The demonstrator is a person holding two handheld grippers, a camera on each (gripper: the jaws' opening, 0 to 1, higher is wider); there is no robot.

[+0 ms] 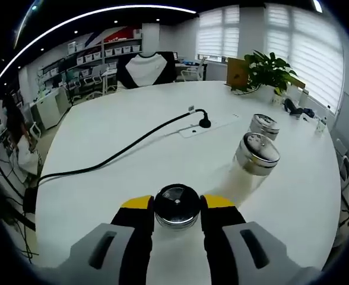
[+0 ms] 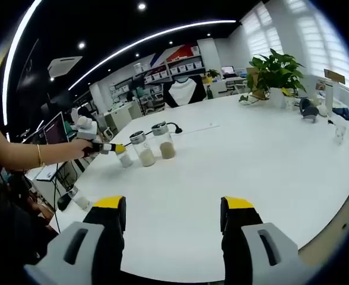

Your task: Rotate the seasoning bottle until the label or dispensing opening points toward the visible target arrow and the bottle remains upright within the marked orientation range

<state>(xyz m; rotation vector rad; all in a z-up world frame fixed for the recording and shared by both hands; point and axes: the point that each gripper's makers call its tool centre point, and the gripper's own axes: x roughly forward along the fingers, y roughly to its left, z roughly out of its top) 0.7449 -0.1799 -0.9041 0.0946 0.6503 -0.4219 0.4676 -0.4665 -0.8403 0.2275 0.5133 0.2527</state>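
On the left gripper view a black cable point(image 1: 121, 151) is seen running across the white table point(image 1: 133, 119) from nine o'clock toward one o'clock. At six o'clock the left gripper point(image 1: 177, 211) is closed around the metal cap of a seasoning bottle point(image 1: 177, 206), the yellow-tipped jaws pressed against both sides of it, and the bottle appears upright on the table. At three o'clock of that bottle two more shaker bottles are set, a near one point(image 1: 254, 159) and a far one point(image 1: 263, 126), well apart from the gripped one. A potted plant point(image 1: 268, 72) is placed at the far edge at one o'clock. On the right gripper view the same three bottles are seen at ten o'clock, with a hand point(image 2: 84, 127) guiding the other gripper onto the leftmost. The right gripper point(image 2: 173, 217) is held at six o'clock with its jaws spread wide and nothing between them, well apart from the bottles. No arrow or marked range can be made out. The turning step is judged to be in hand; next, a slow twist about the bottle's own axis is called for, without tipping.
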